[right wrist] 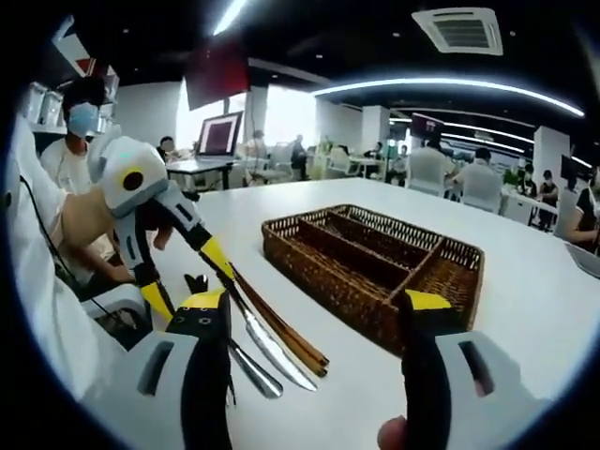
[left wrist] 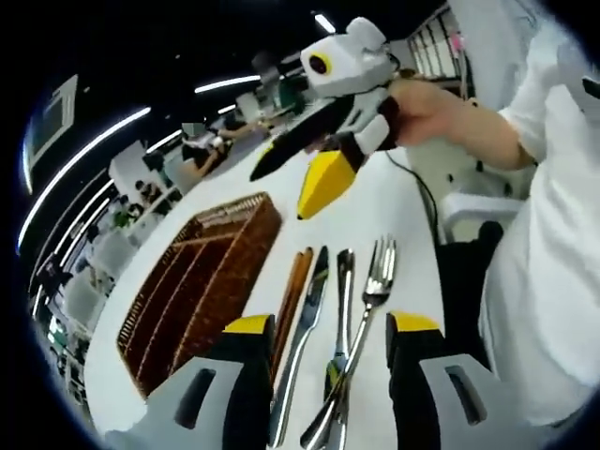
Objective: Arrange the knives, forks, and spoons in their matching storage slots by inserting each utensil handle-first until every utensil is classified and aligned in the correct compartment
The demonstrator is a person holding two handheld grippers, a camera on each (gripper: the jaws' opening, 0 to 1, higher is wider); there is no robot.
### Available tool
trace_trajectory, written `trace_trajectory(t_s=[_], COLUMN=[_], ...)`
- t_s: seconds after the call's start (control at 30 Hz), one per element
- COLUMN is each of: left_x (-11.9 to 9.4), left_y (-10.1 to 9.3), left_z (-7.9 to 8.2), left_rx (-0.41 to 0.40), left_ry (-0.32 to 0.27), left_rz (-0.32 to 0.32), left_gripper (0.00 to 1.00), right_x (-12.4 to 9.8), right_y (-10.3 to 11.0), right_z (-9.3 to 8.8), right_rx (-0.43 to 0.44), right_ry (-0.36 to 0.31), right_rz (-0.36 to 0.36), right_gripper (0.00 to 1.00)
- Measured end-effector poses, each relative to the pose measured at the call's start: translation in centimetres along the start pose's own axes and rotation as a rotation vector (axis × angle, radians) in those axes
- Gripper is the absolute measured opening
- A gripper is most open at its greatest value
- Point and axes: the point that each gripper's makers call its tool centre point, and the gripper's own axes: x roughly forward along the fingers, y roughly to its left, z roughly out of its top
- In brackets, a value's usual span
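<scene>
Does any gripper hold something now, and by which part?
Nothing is held. Left gripper and right gripper are both open; the fork and knife lie on the table.

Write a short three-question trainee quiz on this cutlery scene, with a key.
1. True or false: the brown woven wicker tray already holds cutlery.
2. In the left gripper view, which piece lies nearest the tray: (a) the silver metal fork, (b) the silver table knife, (c) the pair of brown wooden chopsticks?
3. Fill in: the left gripper stands ____, with cutlery between its yellow-tipped jaws, ungripped.

Key: 1 false, its compartments look empty. 2 (c). 3 open. The right gripper is open too, near the tray's edge.
</scene>
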Motion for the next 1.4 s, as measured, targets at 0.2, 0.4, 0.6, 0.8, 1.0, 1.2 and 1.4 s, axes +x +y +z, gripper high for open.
trace_trajectory(t_s=[0.2, 0.4, 0.6, 0.8, 1.0, 1.2, 1.4], left_x=[0.8, 1.3, 2.1, 2.4, 2.6, 3.0, 3.3], left_y=[-0.6, -1.8, -2.5, -2.2, -2.4, -2.6, -2.4], left_z=[-0.2, -0.3, -1.0, -1.6, -1.8, -2.4, -2.9], left_rx=[0.032, 0.059, 0.089, 0.109, 0.121, 0.143, 0.158], left_ry=[0.052, 0.085, 0.135, 0.172, 0.196, 0.235, 0.269], left_rz=[-0.045, -0.117, -0.160, -0.187, -0.217, -0.252, -0.275], left_gripper=[0.31, 0.25, 0.20, 0.14, 0.05, 0.05, 0.05], right_x=[-0.2, -0.4, -0.5, -0.6, -0.9, -1.1, -1.3], right_y=[0.0, 0.0, 0.0, -0.2, -0.3, -0.3, -0.3], right_z=[-0.7, -1.3, -1.9, -2.6, -2.8, -3.2, -3.4], right_rx=[0.003, 0.002, 0.003, 0.016, 0.023, 0.033, 0.038], right_ry=[0.020, 0.042, 0.055, 0.059, 0.056, 0.057, 0.056], right_rz=[0.003, 0.016, 0.032, 0.036, 0.036, 0.035, 0.033], right_gripper=[0.77, 0.77, 0.77, 0.77, 0.76, 0.76, 0.76])
